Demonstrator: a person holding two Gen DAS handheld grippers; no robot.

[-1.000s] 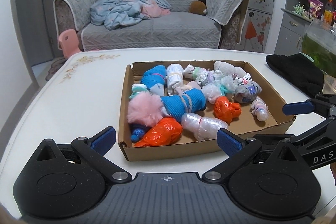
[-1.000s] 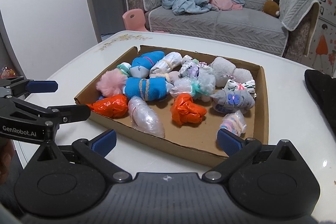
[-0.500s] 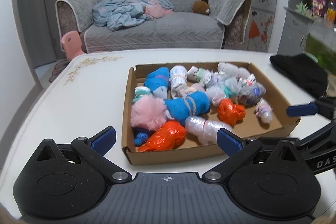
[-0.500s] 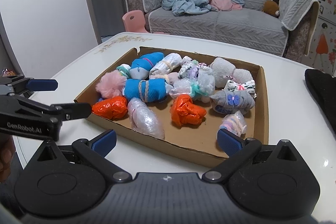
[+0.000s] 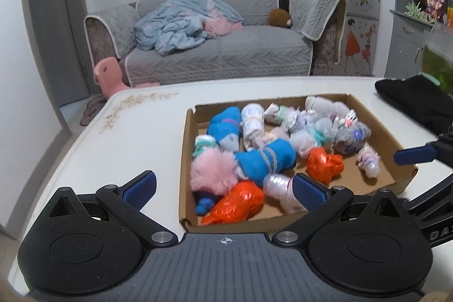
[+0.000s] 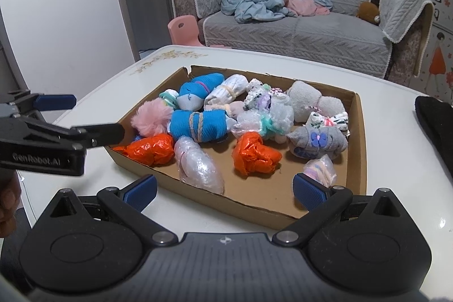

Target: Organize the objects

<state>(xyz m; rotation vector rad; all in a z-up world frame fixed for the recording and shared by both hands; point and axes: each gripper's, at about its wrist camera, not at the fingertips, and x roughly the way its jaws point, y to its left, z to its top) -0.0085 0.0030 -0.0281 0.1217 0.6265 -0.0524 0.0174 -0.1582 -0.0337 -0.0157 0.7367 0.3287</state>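
A shallow cardboard tray (image 5: 185,160) (image 6: 358,149) on the white table holds several small bundles: a pink pompom (image 5: 213,174) (image 6: 151,116), blue rolled socks (image 5: 264,160) (image 6: 198,126), orange plastic bundles (image 5: 237,201) (image 6: 254,152), clear wrapped bundles (image 6: 198,164) and a grey sock ball (image 6: 318,142). My left gripper (image 5: 225,188) is open and empty, just in front of the tray's near left corner. My right gripper (image 6: 225,188) is open and empty, above the tray's near edge. The left gripper also shows in the right wrist view (image 6: 85,118), at the tray's left corner.
A black cloth (image 5: 416,101) (image 6: 436,120) lies on the table right of the tray. The white table (image 5: 136,137) has bare surface left of the tray. Behind stand a grey sofa (image 5: 226,53), a pink child chair (image 5: 109,75) and a shelf with goods at the right.
My left gripper has shifted left and its view now looks more from the left, so the tray sits further right. In the right wrist view the left gripper has advanced towards the tray's corner.
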